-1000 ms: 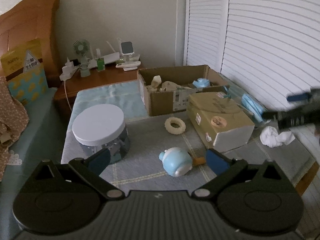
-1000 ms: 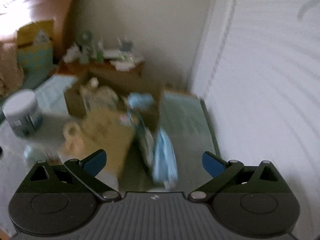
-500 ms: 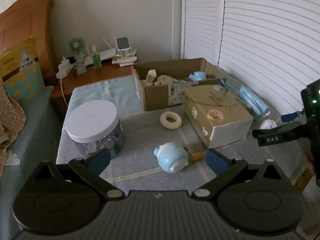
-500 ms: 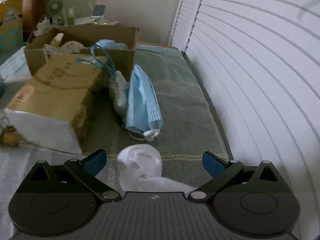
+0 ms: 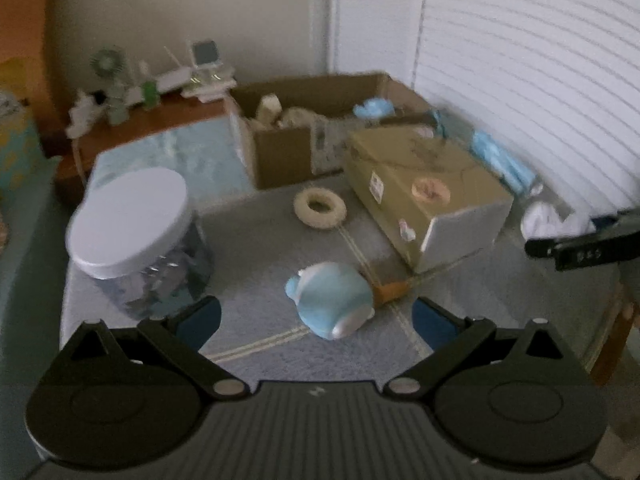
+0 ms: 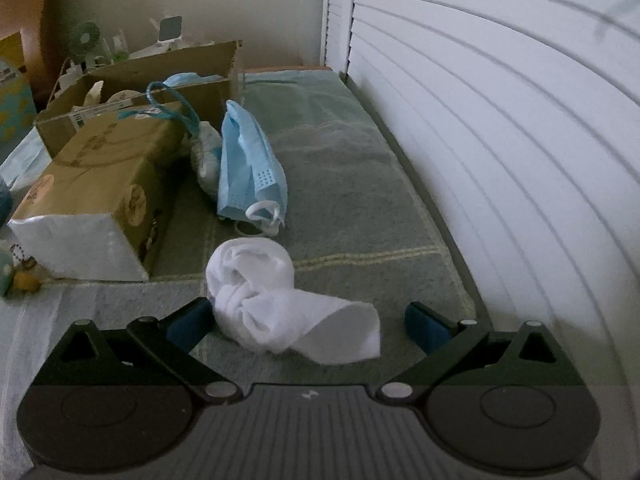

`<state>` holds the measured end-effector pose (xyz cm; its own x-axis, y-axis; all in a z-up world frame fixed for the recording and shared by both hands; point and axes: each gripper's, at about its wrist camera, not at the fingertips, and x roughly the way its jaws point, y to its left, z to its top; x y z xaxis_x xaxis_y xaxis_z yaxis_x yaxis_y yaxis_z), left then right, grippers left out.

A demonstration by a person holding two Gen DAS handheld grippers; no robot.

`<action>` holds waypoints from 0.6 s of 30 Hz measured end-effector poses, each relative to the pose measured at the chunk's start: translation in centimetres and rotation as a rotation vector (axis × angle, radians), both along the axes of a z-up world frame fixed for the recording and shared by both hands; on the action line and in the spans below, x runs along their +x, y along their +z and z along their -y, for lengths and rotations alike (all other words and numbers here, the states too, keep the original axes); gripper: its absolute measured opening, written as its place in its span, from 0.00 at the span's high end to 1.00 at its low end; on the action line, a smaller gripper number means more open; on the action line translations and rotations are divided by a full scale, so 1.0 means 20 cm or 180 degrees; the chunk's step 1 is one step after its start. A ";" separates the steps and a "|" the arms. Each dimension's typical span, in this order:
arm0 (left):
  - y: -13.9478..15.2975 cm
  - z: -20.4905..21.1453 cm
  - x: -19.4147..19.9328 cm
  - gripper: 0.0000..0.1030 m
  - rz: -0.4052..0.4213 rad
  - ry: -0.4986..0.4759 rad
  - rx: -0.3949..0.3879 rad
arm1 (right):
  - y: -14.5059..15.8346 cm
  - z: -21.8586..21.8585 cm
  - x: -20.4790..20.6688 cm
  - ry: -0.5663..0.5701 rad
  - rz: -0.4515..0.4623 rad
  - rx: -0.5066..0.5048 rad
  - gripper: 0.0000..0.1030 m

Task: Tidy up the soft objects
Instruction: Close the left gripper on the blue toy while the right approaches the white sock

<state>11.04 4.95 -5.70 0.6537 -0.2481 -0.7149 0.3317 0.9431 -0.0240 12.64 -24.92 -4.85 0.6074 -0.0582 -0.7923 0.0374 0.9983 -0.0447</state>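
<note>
Left wrist view, a bit blurry: left gripper (image 5: 316, 318) hanging wide open, grabbing nothing. Sitting on the blanket (image 5: 256, 240): one blue round toy (image 5: 330, 302) between the finger tips but farther out, one pale ring (image 5: 320, 210), one jar with a white lid (image 5: 132, 236), one closed box (image 5: 428, 192), one open box (image 5: 320, 128) with soft things inside.

Right wrist view: right gripper (image 6: 306, 322) spread wide open, squeezing nothing. Lying between its fingers: one white rolled cloth (image 6: 280, 304), touching the left finger pad (image 6: 188, 324). Resting just behind the cloth: one blue face mask (image 6: 250, 168), beside the closed box (image 6: 100, 184). Showing behind: one open box (image 6: 140, 88).
</note>
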 end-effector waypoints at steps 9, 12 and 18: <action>-0.07 0.00 0.09 0.21 -0.0097 -0.0316 0.0067 | 0.01 0.01 -0.05 0.0097 0.0092 0.0001 0.00; -0.08 0.01 0.12 0.24 -0.0100 -0.0361 0.0110 | 0.01 0.01 -0.05 0.0120 0.0096 0.0003 0.00; -0.11 0.04 0.18 0.37 -0.0161 -0.0435 0.0049 | 0.01 0.01 -0.08 0.0155 0.0142 0.0003 0.00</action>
